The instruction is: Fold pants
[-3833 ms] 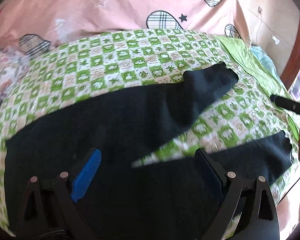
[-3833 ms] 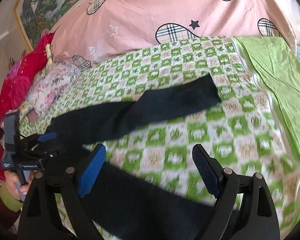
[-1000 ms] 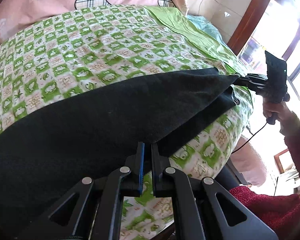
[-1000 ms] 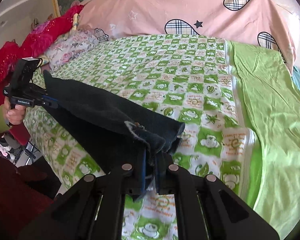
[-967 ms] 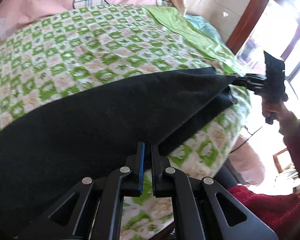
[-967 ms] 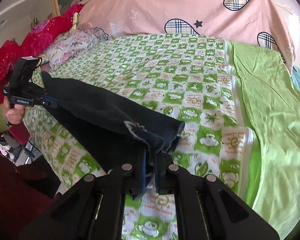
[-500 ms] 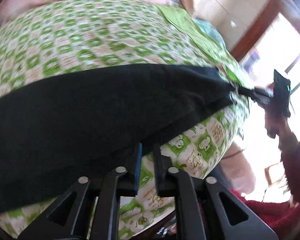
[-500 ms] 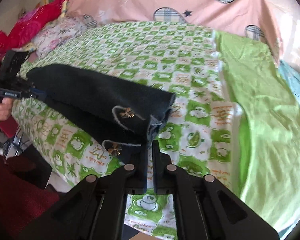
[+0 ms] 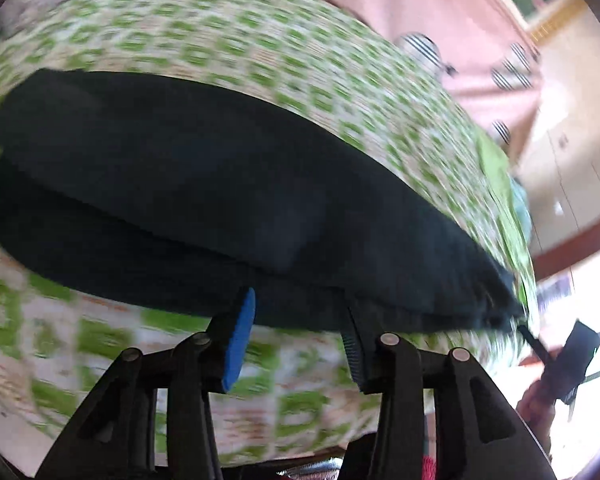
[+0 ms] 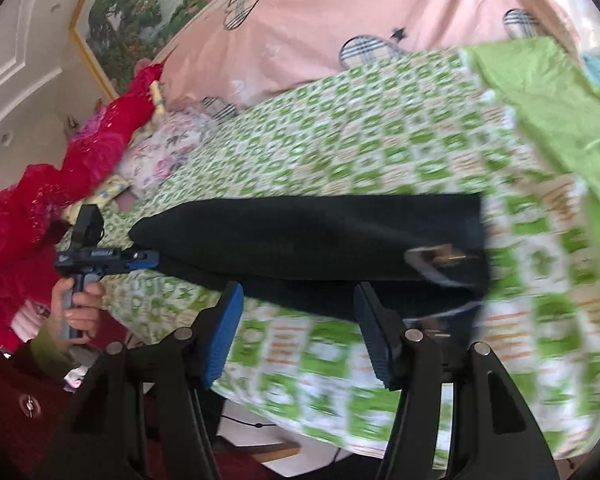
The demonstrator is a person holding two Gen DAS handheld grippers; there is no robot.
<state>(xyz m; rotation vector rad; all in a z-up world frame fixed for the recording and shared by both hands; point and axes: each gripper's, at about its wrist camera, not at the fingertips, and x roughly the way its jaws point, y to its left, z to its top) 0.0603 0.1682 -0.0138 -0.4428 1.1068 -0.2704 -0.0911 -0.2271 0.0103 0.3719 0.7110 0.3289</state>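
Pants: a pair of dark navy, soft-fabric pants [image 10: 308, 236] lies folded lengthwise, one leg on top of the other, in a long band across the near part of the bed; in the left wrist view the same band [image 9: 204, 192] fills the middle of the frame.
Pants detail: at the right end in the right wrist view there is a pale frayed patch with a small gold ornament [image 10: 440, 258].
Left gripper: its jaws [image 9: 298, 334] are opening, blue pads apart at about half width; their tips sit at the near edge of the pants and no fabric is pressed between them. Seen from the right wrist [image 10: 150, 260], it sits at the left end of the pants, but whether it touches them cannot be told.
Left hand: wrapped round the gripper's handle [image 10: 80, 306], with a green cuff and dark red sleeve below.
Right gripper: its jaws [image 10: 298, 330] are opening, standing moderately wide just in front of the near edge of the pants, nothing gripped.
Right hand: partly seen at the far right of the left wrist view [image 9: 536, 400], holding its black tool just beyond the end of the pants.
Bed cover: a green-and-white checked sheet [image 10: 340, 140] under the pants.
Beyond: a plain lime-green sheet [image 10: 548, 104] to the right, a pink quilt with plaid hearts [image 10: 320, 20] at the back, bright red-pink bedding [image 10: 60, 180] at the left.
Wall: a gold-framed landscape painting [image 10: 140, 12].
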